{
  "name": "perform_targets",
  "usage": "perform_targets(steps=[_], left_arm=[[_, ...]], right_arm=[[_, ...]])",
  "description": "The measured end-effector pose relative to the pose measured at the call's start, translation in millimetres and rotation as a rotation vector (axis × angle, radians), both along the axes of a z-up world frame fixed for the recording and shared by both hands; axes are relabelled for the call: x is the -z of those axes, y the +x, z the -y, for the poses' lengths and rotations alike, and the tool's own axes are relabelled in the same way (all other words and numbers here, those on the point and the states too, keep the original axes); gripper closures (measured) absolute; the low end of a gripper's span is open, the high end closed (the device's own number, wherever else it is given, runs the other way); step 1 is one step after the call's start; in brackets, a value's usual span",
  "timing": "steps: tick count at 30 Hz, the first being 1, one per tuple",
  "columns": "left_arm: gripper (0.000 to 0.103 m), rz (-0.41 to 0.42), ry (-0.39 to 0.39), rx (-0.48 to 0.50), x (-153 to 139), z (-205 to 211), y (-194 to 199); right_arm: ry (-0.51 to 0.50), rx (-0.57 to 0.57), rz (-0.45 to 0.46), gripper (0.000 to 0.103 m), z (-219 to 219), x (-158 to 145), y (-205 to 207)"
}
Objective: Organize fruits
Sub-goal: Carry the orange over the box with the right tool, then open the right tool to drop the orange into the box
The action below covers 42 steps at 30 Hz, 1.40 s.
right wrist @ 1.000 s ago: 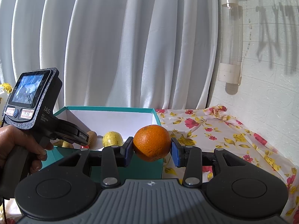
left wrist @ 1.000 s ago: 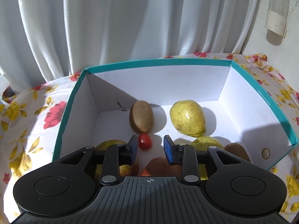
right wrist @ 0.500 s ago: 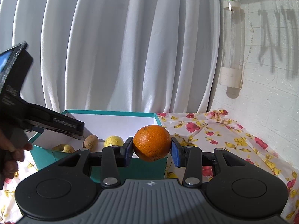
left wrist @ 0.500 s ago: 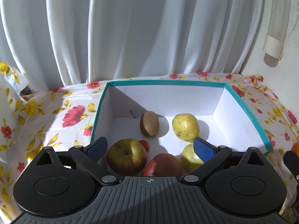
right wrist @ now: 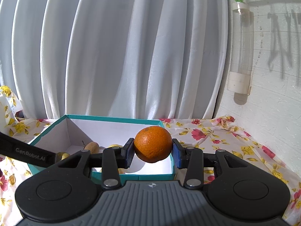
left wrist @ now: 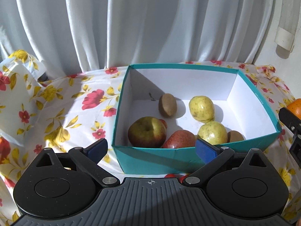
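An orange (right wrist: 152,143) sits clamped between the two blue pads of the right gripper (right wrist: 153,151), held in the air above the near right corner of a teal cardboard box (right wrist: 116,120) with white inner walls. Inside that box, seen from the left wrist, lies a mixed lot of fruit: a green-and-red apple (left wrist: 147,131) against the near left wall, a red apple (left wrist: 179,139) beside it at the near wall, a small red cherry tomato (left wrist: 163,122) tucked just behind the green-and-red apple, a brown kiwi (left wrist: 167,104) toward the back, a yellow pear (left wrist: 201,109) to the kiwi's right, a second yellow pear (left wrist: 212,132) nearer the front wall, and another kiwi (left wrist: 235,136) just beside that pear toward the near right corner. The left gripper (left wrist: 151,147) hangs outside the box, in front of its near wall, its jaws having just been opening and now spread wide with nothing between them; its blue pads (left wrist: 204,150) frame the front of the box. The box rests on a white tablecloth (left wrist: 62,109) printed with red and yellow flowers, and a pleated white curtain (left wrist: 141,22) hangs behind the box. On the white wall to the right of the box, a clear tube-shaped dispenser (right wrist: 241,47) is mounted.
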<state>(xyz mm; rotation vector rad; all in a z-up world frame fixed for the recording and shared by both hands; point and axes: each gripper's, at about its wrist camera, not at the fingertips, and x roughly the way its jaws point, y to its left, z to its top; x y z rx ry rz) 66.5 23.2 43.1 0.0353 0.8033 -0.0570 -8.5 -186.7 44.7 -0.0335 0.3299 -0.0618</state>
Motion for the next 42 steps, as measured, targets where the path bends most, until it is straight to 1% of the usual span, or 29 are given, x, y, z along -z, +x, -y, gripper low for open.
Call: perform_targets(steps=[9, 19, 28, 32, 36, 41, 42], left_arm=[[0.001, -0.028, 0.011, -0.040, 6.6, -12.7, -0.6], [0.001, -0.066, 0.010, -0.065, 15.1, -23.2, -4.8], [0.001, -0.083, 0.026, -0.084, 20.0, -29.7, -10.5], [0.001, -0.087, 0.027, -0.080, 21.7, -31.1, -11.8], [0.001, -0.079, 0.030, -0.061, 25.3, -29.7, -14.0], [0.002, -0.055, 0.030, 0.006, 38.5, -21.5, -19.0], [0.002, -0.052, 0.031, 0.016, 41.6, -20.1, -19.9]], right_arm=[[-0.007, -0.017, -0.052, 0.062, -9.3, 18.2, 27.5], [0.002, -0.034, -0.129, 0.062, -11.6, 36.2, 40.3], [0.010, -0.043, -0.140, 0.062, -11.2, 38.1, 45.4], [0.013, -0.045, -0.127, 0.061, -10.6, 36.3, 43.9], [0.037, -0.035, -0.094, 0.054, -8.0, 28.4, 35.7], [0.050, 0.000, -0.030, 0.036, -4.1, 20.0, 9.1], [0.053, 0.007, -0.026, 0.035, -4.4, 20.5, 3.7]])
